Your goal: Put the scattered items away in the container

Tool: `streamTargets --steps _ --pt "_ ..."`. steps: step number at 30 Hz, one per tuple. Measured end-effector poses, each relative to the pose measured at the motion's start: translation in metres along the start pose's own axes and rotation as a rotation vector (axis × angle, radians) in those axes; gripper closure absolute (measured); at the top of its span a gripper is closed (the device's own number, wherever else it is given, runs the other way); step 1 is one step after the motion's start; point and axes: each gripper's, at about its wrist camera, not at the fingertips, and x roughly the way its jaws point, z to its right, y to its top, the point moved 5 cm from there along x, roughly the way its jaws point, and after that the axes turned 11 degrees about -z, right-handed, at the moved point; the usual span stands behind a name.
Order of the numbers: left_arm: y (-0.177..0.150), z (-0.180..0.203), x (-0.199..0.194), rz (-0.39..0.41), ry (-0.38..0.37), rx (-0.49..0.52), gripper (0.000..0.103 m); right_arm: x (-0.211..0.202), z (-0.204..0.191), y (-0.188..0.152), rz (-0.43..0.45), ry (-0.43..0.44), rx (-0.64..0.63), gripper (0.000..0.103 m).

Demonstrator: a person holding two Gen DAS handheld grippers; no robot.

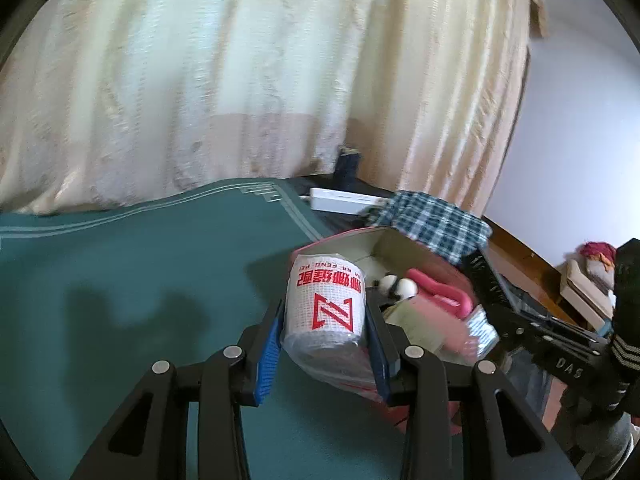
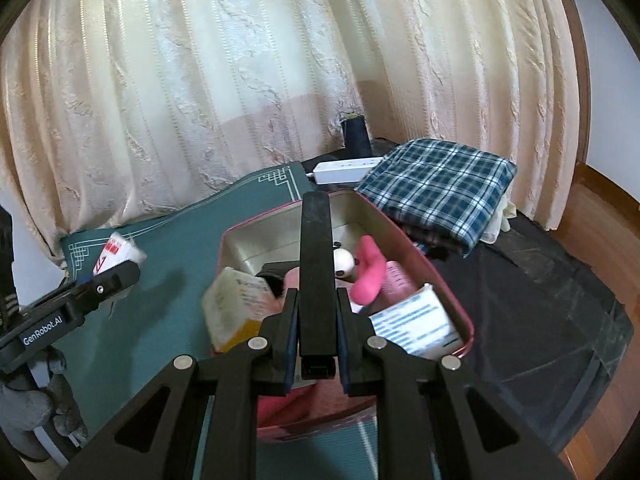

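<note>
My left gripper [image 1: 325, 328] is shut on a white bandage roll [image 1: 326, 302] with red print, held just left of the pink tin [image 1: 400, 236]. The roll also shows in the right wrist view [image 2: 116, 256], in the left gripper [image 2: 100, 288]. My right gripper [image 2: 317, 316] is shut on a long black bar [image 2: 316, 264], held above the pink tin [image 2: 440, 276]. The tin holds a pink item [image 2: 370, 276], a white round item [image 2: 344, 262], a yellow-white box [image 2: 236, 308] and a blue-print box [image 2: 416, 324].
The tin sits on a green mat [image 2: 168, 248]. A folded plaid cloth [image 2: 436, 184] lies behind the tin, with a white power strip [image 2: 344, 170] and a dark thread cone [image 2: 356, 134] near the curtain. Black cloth [image 2: 520, 300] covers the right side.
</note>
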Motion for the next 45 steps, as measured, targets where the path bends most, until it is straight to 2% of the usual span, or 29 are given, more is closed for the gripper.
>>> streamTargets --steps 13,16,17,18,19,20,22,27,32,35,40,45 --pt "0.032 0.032 0.041 -0.032 -0.017 0.053 0.062 0.022 0.011 0.015 -0.036 -0.004 -0.031 0.085" --pt "0.035 0.034 0.05 -0.041 -0.024 0.045 0.059 0.028 0.012 0.015 -0.053 0.002 -0.03 0.085" --pt "0.035 0.033 0.053 -0.046 -0.024 0.041 0.05 0.029 0.013 0.015 -0.056 0.003 -0.027 0.083" --pt "0.035 0.033 0.054 -0.048 -0.029 0.034 0.029 0.03 0.014 0.015 -0.059 0.004 -0.023 0.08" --pt "0.035 0.032 0.055 -0.044 -0.037 0.026 0.019 0.031 0.016 0.014 -0.062 0.006 -0.018 0.067" --pt "0.035 0.032 0.053 -0.035 -0.05 0.015 0.015 0.031 0.017 0.014 -0.063 0.007 -0.012 0.05" --pt "0.036 0.031 0.051 -0.026 -0.051 0.007 0.015 0.029 0.019 0.013 -0.057 0.006 -0.003 0.03" --pt "0.035 0.029 0.045 -0.016 -0.044 0.002 0.015 0.018 0.018 0.011 -0.04 -0.005 -0.01 0.03" --pt "0.029 0.024 0.028 0.019 0.016 -0.01 0.014 0.007 0.019 0.006 -0.05 -0.003 -0.015 0.024" --pt "0.023 0.021 0.013 0.049 0.067 -0.016 0.0 0.001 0.019 0.0 -0.075 -0.001 -0.036 0.022" --pt "0.008 0.021 -0.011 0.104 0.132 -0.03 0.0 -0.013 0.022 -0.013 -0.097 -0.005 -0.051 0.02" --pt "-0.014 0.025 -0.029 0.138 0.26 -0.051 0.0 -0.025 0.024 -0.022 -0.1 -0.01 -0.059 0.02"
